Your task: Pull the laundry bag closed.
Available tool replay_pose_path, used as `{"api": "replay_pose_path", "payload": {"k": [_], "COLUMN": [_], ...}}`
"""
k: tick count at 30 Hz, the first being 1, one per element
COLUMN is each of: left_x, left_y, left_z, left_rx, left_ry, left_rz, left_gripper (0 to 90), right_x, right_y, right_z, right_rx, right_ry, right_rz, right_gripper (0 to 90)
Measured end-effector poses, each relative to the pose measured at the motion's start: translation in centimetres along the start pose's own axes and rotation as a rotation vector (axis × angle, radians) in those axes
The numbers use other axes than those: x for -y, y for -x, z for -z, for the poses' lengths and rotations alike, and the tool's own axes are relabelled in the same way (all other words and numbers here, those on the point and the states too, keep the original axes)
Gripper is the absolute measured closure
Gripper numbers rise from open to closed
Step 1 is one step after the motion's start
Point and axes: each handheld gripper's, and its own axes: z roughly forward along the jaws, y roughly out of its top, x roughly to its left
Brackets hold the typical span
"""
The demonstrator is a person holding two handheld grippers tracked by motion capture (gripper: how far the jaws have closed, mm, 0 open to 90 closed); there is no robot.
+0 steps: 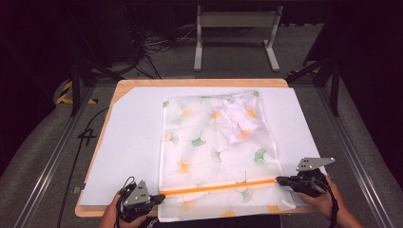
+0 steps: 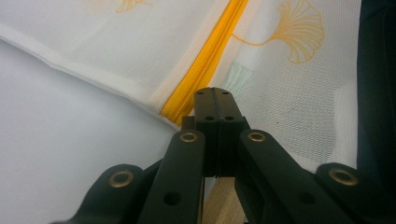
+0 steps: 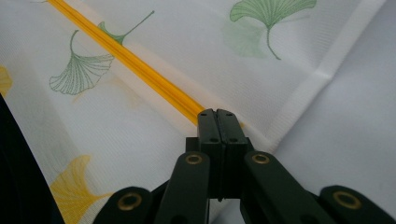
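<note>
A sheer mesh bag (image 1: pixel 199 156) printed with green and orange leaves lies flat on the white sheet. A white garment (image 1: pixel 235 118) is bunched inside it at the far right. An orange zipper (image 1: pixel 218 186) runs straight across the bag's near end. My left gripper (image 1: pixel 160 195) is at the zipper's left end, jaws pressed together over the orange tape (image 2: pixel 210 56) and the bag's hem. My right gripper (image 1: pixel 278 180) is at the zipper's right end, its jaws shut where the zipper (image 3: pixel 130 58) stops at the bag's edge. In both gripper views the tips (image 2: pixel 215 91) (image 3: pixel 217 112) cover the zipper's ends.
A white sheet (image 1: pixel 133 142) covers the wooden table (image 1: pixel 199 82). The bag's near edge overhangs the table's front. Metal rails run along both sides of the table, and a white frame stands on the floor behind it.
</note>
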Motion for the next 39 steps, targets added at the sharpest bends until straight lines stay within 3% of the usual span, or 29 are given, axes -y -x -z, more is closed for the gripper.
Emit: {"api": "replay_pose_path", "payload": {"k": [26,35,39], "left_x": [-0.01,-0.07,-0.27], "left_y": [-0.08,-0.07,-0.05], "left_z": [0.02,0.07,0.41], "left_rx": [0.005,0.005,0.000], "left_ry": [0.000,0.001,0.014], "left_rz": [0.002,-0.013,-0.015], "left_gripper": [90.0,90.0,90.0], "right_x": [0.41,0.68,0.67], "right_y": [-0.14,-0.46,-0.66], "right_z": [0.09,0.43,0.91], "right_rx": [0.012,0.015,0.046], "right_ry": [0.019,0.076,0.122], "right_rz": [0.008,0.053,0.076], "right_gripper": [90.0,89.9,87.7]}}
